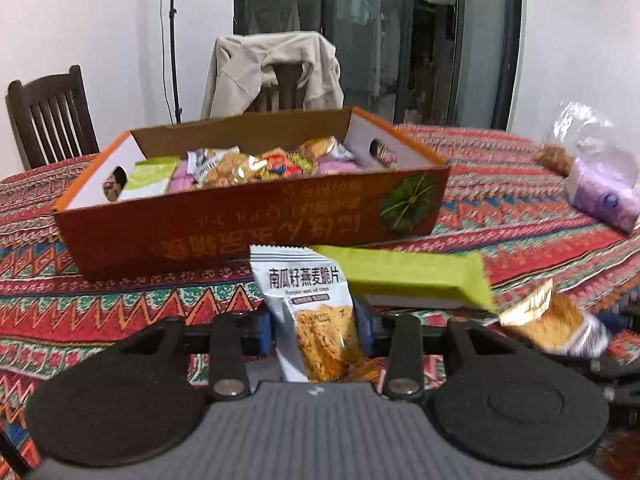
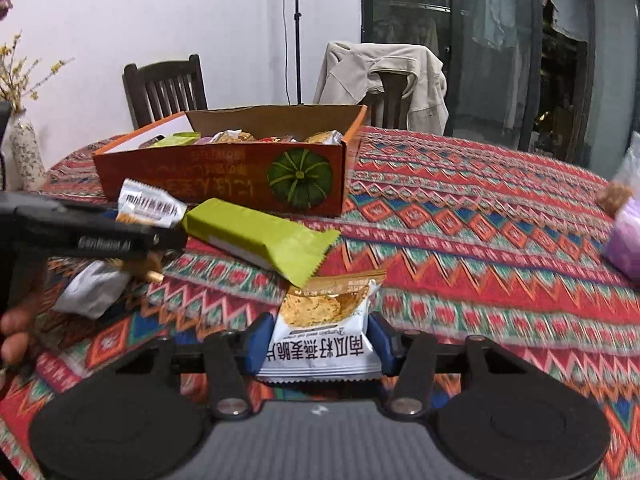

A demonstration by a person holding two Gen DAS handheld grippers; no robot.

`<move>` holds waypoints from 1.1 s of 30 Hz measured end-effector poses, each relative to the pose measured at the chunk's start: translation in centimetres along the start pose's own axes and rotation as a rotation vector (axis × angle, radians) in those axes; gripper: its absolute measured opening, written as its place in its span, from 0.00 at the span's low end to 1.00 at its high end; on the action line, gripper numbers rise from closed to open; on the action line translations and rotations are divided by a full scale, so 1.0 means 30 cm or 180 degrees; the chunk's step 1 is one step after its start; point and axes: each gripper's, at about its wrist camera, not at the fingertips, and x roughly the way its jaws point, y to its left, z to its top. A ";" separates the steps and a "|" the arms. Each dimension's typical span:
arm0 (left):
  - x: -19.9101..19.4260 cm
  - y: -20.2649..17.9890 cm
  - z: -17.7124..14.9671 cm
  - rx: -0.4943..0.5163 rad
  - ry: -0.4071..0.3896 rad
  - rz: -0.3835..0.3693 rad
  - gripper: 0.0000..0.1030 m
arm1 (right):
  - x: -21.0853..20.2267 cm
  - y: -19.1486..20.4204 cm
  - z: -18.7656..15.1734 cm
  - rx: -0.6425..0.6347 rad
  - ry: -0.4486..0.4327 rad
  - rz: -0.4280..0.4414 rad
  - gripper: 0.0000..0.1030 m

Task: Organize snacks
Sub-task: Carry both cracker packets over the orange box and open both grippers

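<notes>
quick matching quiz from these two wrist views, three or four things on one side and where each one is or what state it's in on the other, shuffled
Things:
1. orange box
2. green packet
3. jacket
4. white oat crisp packet

Places:
A. draped over a chair
B. between the left gripper fingers
C. on the tablecloth, holding snacks
D. flat on the cloth in front of the box

Pairs: 1-C, 2-D, 3-A, 4-B

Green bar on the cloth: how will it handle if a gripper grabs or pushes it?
The green bar looks long and flat, so probably stiff enough to lift by one end. Its glossy wrapper may slip. Flat on the cloth, it should slide, not roll.
</notes>
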 end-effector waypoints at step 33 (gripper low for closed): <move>-0.219 0.173 0.234 -0.0404 -0.0583 -0.0623 0.38 | -0.188 0.079 0.148 -0.0123 -0.0599 0.0438 0.49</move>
